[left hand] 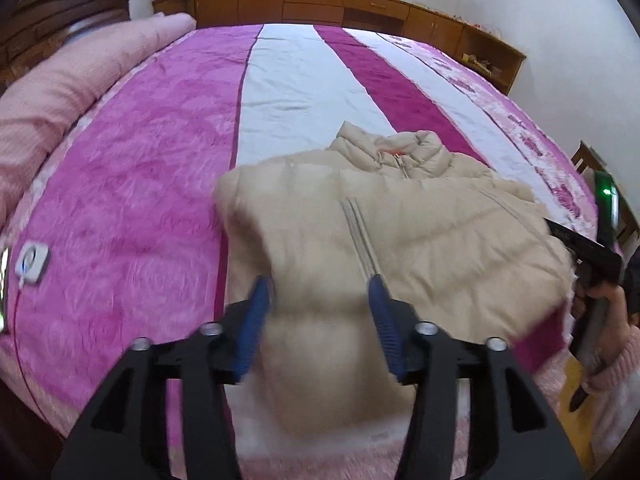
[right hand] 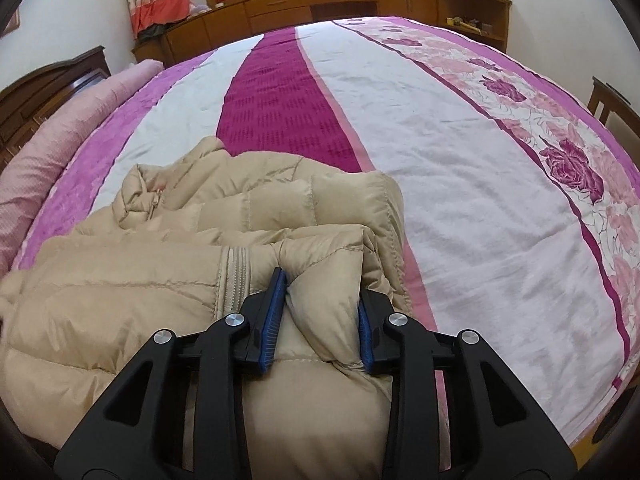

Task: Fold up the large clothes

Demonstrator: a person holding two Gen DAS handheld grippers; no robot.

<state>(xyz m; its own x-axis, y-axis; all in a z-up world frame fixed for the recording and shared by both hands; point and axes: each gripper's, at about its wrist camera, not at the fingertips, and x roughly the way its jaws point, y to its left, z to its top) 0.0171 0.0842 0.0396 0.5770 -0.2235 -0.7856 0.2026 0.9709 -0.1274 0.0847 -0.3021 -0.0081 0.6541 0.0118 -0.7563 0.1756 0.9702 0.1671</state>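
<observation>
A beige puffer jacket (left hand: 400, 220) lies on the bed, collar away from me, sleeves folded over its front; it also shows in the right wrist view (right hand: 168, 280). My left gripper (left hand: 320, 284) is open, its blue pads on either side of the jacket's lower part, which looks blurred. My right gripper (right hand: 322, 292) is shut on a bunched fold of the jacket at its right side near the hem. The right gripper and the hand holding it show at the right edge of the left wrist view (left hand: 592, 268).
The bed cover (right hand: 460, 160) has pink, white and magenta stripes and a rose border. A rolled pink quilt (left hand: 72, 92) lies along the left. A white controller with a cord (left hand: 32, 262) sits at the left. Wooden cabinets (left hand: 320, 4) stand behind, a chair (right hand: 616, 104) at the right.
</observation>
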